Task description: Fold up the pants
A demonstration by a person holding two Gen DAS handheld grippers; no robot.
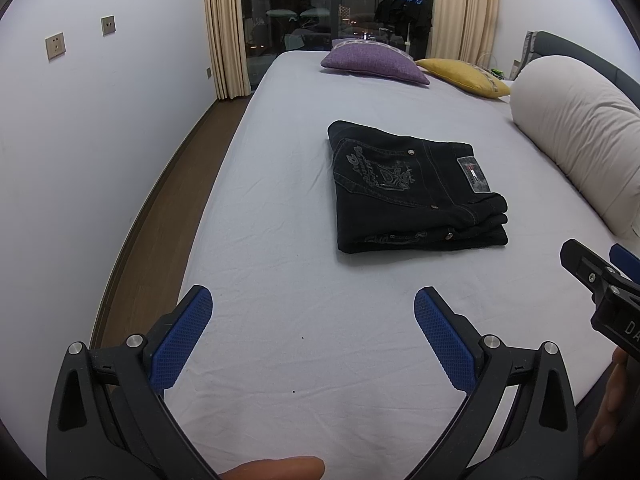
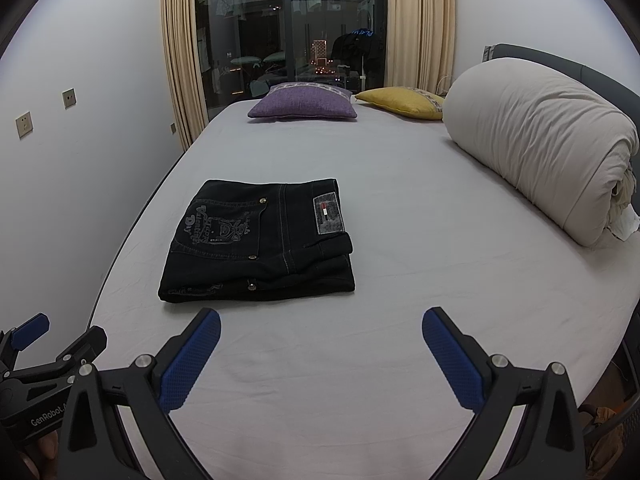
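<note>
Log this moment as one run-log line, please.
black denim pants: folded, flat on grey bed sheet | left gripper: open, empty | right gripper: open, empty

One pair of folded black pants (image 2: 258, 240) on one bed (image 2: 400, 280); two cushions, one purple cushion (image 2: 304, 106) and one yellow cushion (image 2: 402, 102); one rolled white duvet (image 2: 536, 144); two wall sockets (image 2: 24, 123); two sets of tongs, left tongs (image 1: 314, 336) and right tongs (image 2: 322, 356)

"GenRobot" on left gripper (image 2: 60, 330); pants (image 2: 256, 240) perhaps "Valentine"
</note>
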